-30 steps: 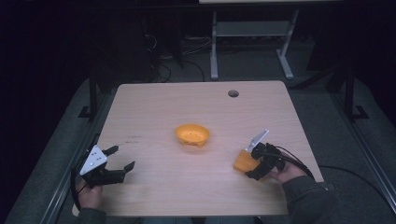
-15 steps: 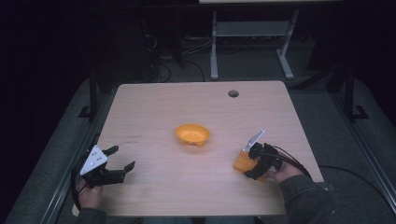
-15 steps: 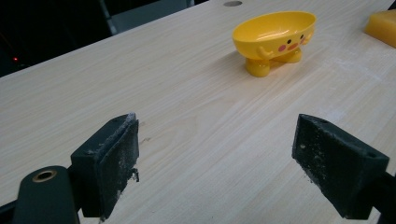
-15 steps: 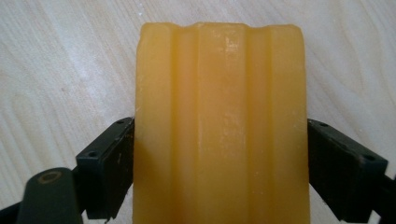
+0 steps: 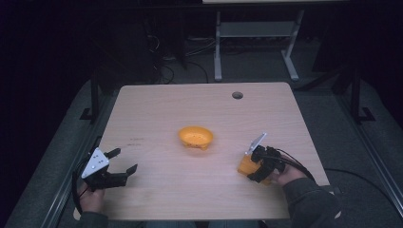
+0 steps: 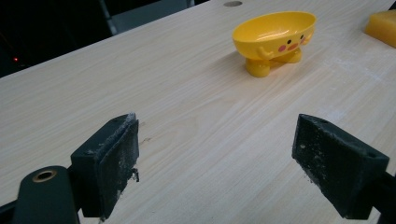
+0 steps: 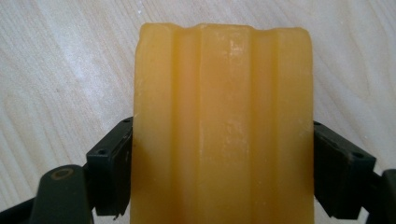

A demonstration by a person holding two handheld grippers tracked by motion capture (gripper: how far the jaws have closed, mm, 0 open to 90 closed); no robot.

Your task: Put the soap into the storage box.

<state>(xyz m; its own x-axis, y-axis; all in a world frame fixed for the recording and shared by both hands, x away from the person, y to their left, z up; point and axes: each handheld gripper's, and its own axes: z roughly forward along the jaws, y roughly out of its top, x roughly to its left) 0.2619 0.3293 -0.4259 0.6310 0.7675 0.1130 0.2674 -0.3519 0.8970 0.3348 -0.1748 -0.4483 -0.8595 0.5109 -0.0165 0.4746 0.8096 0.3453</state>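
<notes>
A yellow footed dish with a chick face stands upright at the middle of the wooden table. An orange ridged soap bar lies near the table's front right; it also peeks in at the far right of the left gripper view. My right gripper has one jaw pressed on each long side of the bar, low over the wood. My left gripper rests open near the front left corner with nothing between its jaws, which point toward the dish.
A round cable hole sits in the table's far right part. Beyond the far edge stand a white desk frame and dark floor with cables. Bare wood lies between the dish and both grippers.
The right gripper and the bar have crept slightly toward the near edge. The left gripper and the dish have stayed put.
</notes>
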